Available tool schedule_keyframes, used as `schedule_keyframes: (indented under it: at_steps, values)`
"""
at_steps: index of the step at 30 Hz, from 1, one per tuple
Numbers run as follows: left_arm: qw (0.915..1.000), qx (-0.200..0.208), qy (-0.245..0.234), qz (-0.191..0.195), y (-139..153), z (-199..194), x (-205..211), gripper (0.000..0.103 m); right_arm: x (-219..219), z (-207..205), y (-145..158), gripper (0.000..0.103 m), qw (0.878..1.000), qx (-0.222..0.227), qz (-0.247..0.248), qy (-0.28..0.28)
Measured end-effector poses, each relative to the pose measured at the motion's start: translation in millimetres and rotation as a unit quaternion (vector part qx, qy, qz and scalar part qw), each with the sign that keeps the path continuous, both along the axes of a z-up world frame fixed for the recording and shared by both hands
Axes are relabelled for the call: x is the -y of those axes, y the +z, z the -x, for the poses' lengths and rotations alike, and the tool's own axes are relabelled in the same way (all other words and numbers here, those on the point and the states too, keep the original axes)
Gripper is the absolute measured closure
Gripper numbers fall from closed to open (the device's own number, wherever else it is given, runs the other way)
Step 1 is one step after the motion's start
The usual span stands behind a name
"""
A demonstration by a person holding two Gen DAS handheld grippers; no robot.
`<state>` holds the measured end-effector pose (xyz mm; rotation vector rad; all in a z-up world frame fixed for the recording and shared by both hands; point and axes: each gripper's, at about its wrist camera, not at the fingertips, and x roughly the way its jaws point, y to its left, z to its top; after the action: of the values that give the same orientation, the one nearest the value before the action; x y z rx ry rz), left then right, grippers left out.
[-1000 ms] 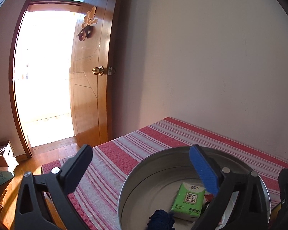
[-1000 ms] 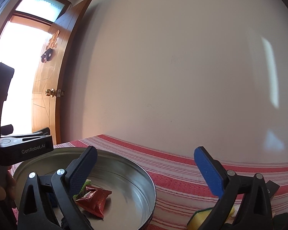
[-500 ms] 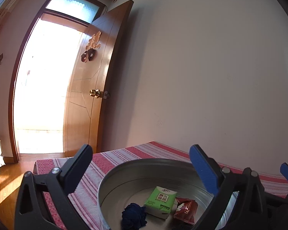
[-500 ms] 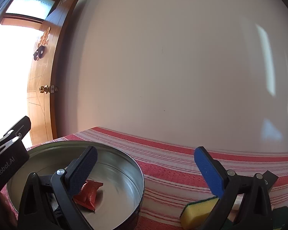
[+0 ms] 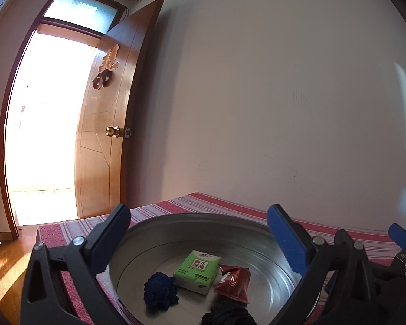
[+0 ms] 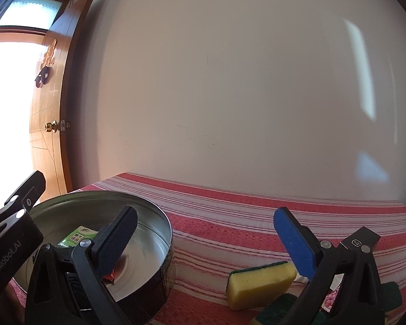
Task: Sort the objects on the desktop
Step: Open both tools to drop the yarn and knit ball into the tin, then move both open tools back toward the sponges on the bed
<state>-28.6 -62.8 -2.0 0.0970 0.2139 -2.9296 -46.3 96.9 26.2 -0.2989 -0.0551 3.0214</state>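
Both your left gripper (image 5: pixel 197 239) and right gripper (image 6: pixel 204 239) hang spread and empty: below the left, the metal basin (image 5: pixel 203 220) already holds a tissue pack (image 5: pixel 197 268), snack packet (image 5: pixel 234 280) and what looks like dark cloth (image 5: pixel 159 291), while a yellow sponge (image 6: pixel 259 280) waits under the right.

Tissue pack (image 5: pixel 198 268) in basin (image 5: pixel 159 223), sponge (image 6: pixel 261 280) right of it.

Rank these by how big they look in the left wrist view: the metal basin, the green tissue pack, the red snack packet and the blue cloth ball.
1. metal basin, by far the largest.
2. green tissue pack.
3. red snack packet and blue cloth ball: these look alike in size, so I leave them unranked.
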Motion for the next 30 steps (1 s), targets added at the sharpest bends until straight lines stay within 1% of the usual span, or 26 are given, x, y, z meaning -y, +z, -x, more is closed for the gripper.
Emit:
schedule_keyframes:
  at_steps: [11,17,23,27,30]
  values:
    - [0.9985,0.013,-0.049,0.021,1.2,-6.1,-31.7,0.001,-33.7,-5.3,-5.3,0.001,0.999,0.012,0.029,-0.043]
    - [0.9967,0.019,-0.074,0.029,3.1,-10.8,-44.7,0.001,-44.3,-17.4,-5.6,0.001,0.998,0.001,0.015,-0.060]
    - [0.9923,0.021,-0.103,0.067,4.2,-16.4,-68.6,0.001,-69.1,-42.2,-2.7,0.001,0.996,-0.020,0.002,-0.088]
    - [0.9881,0.031,-0.118,0.094,3.3,-17.5,-86.1,0.001,-99.3,-67.4,-1.2,0.001,0.992,-0.038,0.011,-0.121]
    - [0.9838,0.040,-0.142,0.102,4.0,-17.4,-97.1,0.001,-122.0,-81.6,0.8,0.001,0.988,-0.044,0.011,-0.149]
